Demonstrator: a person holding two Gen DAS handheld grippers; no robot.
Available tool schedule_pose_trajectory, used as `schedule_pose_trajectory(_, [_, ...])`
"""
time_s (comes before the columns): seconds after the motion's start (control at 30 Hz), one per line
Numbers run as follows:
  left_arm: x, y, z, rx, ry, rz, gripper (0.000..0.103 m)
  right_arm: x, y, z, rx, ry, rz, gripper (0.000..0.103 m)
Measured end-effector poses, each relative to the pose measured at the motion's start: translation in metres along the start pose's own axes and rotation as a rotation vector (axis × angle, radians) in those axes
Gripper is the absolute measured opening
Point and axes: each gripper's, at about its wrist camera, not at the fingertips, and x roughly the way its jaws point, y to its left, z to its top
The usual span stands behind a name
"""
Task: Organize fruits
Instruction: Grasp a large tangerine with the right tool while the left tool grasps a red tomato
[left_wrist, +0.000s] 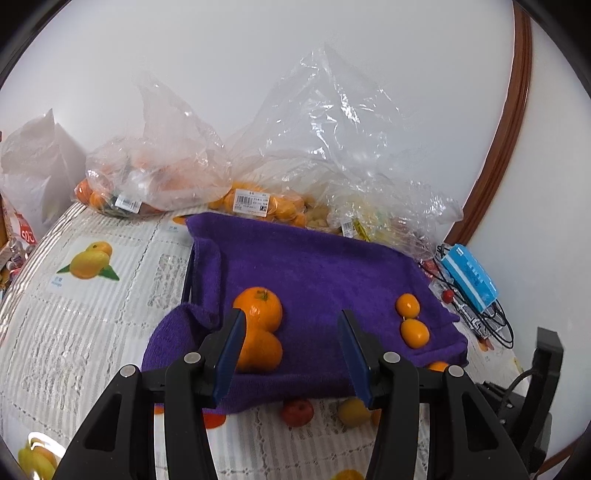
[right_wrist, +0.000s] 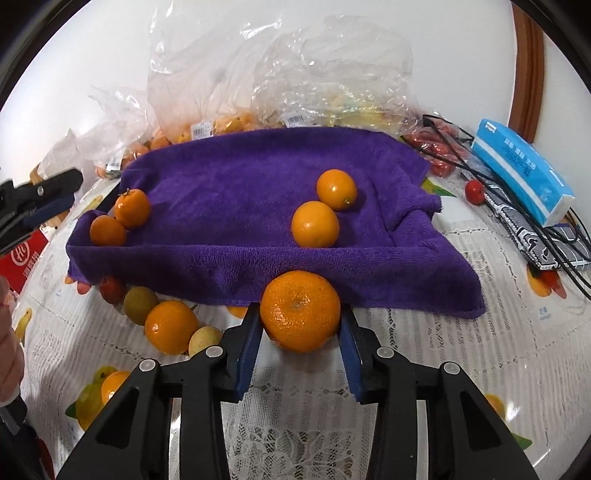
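Right gripper (right_wrist: 301, 325) jaws are clamped on a mandarin (right_wrist: 300, 311) just in front of the purple towel (right_wrist: 258, 177). Left gripper (left_wrist: 291, 354) jaws hang parted, empty, above that towel.

My right gripper (right_wrist: 301, 325) tilts downward, jaws clamped on both sides of the mandarin (right_wrist: 300, 310). My left gripper (left_wrist: 291, 354) angles down too, jaws apart with nothing gripped between them.
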Motion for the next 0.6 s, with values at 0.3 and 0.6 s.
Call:
schedule_pose_trajectory(0.3, [-0.001,-0.001,-0.024,0.017,0.062,-0.010,0.049,-0.022,0.003,-0.020,-0.032,-0.006,0.020,0.040])
schedule_pose_trajectory(0.6, [0.005,-0.012,-0.043,0.060,0.118,-0.008,0.049,-0.043,-0.012,-0.034,-0.009,-0.012,0.007,0.040])
